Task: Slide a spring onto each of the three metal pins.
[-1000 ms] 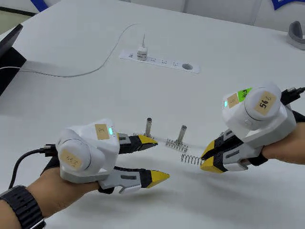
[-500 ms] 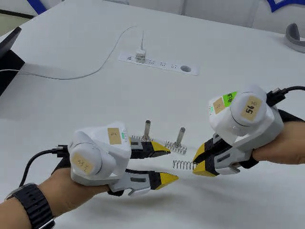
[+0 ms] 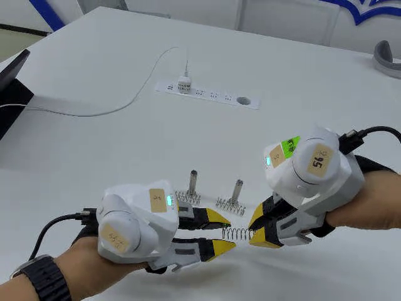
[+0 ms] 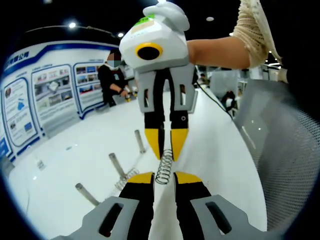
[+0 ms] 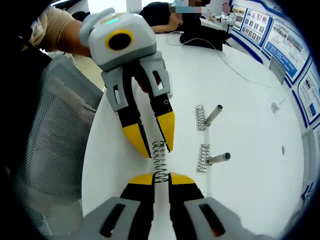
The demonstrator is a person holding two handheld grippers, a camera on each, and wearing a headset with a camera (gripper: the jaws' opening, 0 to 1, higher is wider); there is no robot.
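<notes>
Right gripper [image 3: 252, 234] pinching spring [image 3: 240, 234], left gripper [image 3: 232, 231] spread around its other end

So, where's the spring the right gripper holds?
Head view, lower centre: the spring lies between the left gripper and right gripper, in front of two pins.

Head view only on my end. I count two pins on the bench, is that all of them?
Observer: No, three. The left gripper view has a third pin in the row.
Operator: Left gripper closed on the spring?
Observer: No. In the right gripper view the left gripper is open, with its jaws apart on either side of one end of the spring.
</notes>
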